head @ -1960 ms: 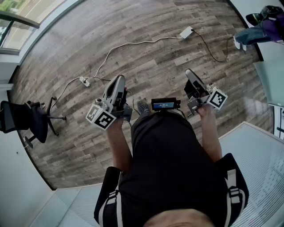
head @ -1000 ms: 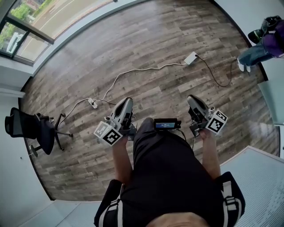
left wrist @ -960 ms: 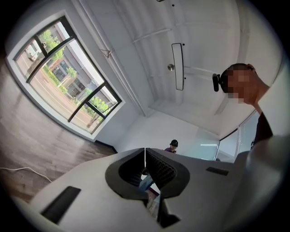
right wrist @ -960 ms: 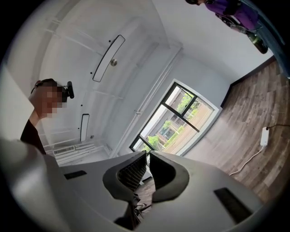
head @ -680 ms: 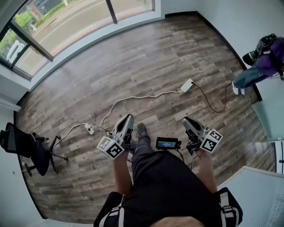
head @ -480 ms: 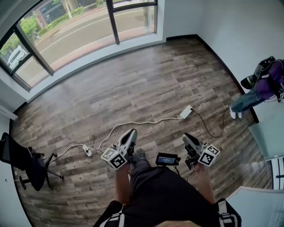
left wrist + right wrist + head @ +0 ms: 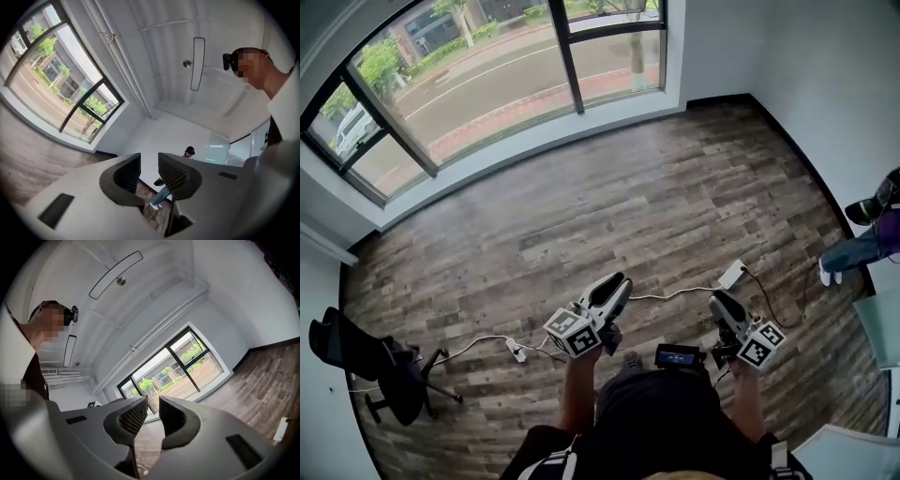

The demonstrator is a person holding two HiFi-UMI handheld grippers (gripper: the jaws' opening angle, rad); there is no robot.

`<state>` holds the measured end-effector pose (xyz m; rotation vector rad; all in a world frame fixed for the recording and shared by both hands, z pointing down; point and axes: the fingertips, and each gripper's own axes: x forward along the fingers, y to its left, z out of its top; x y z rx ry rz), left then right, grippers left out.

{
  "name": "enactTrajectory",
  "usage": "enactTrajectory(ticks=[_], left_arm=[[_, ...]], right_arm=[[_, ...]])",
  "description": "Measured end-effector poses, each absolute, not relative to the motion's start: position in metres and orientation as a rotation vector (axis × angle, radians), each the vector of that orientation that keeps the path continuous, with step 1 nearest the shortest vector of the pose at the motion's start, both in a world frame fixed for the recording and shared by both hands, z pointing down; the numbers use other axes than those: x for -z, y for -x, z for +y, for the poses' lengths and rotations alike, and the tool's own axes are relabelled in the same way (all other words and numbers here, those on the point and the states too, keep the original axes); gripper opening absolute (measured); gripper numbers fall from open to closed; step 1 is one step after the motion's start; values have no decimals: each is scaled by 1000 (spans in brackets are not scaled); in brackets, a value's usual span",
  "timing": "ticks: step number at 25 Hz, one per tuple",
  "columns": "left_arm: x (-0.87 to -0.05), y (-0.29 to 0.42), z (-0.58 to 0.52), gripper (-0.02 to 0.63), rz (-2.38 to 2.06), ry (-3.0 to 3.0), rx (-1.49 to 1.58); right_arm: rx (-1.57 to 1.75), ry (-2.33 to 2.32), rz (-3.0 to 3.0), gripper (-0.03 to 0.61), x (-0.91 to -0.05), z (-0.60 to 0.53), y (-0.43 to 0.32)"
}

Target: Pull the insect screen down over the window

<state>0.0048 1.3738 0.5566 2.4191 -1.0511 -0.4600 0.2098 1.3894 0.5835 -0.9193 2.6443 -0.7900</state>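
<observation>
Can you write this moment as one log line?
window: ahead, not reached | left gripper: jaws just been opening, empty | right gripper: jaws apart, empty

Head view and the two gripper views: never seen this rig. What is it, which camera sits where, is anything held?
No robot: a person holds a two-jaw gripper in each hand. The head view looks steeply down from a camera on their head, showing the left gripper and right gripper. The other two cameras ride on the grippers and look along their jaws. Both pairs of jaws stand apart with nothing between; the left have just been opening. On the wooden floor: a white cable and an office chair. The window is across the room; I see no insect screen.
</observation>
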Motion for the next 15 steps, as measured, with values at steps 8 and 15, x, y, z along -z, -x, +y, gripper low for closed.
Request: enactTrajectory(ticks=[8,15], left_arm=[[-557,-14,1289,109,-1071,-2384,465],[-532,-35,1188,109,-1133,-2366,524]], right_arm=[[746,807,2656,58,-571,1281,-194],[750,708,2651,58,-567,1168,-217]])
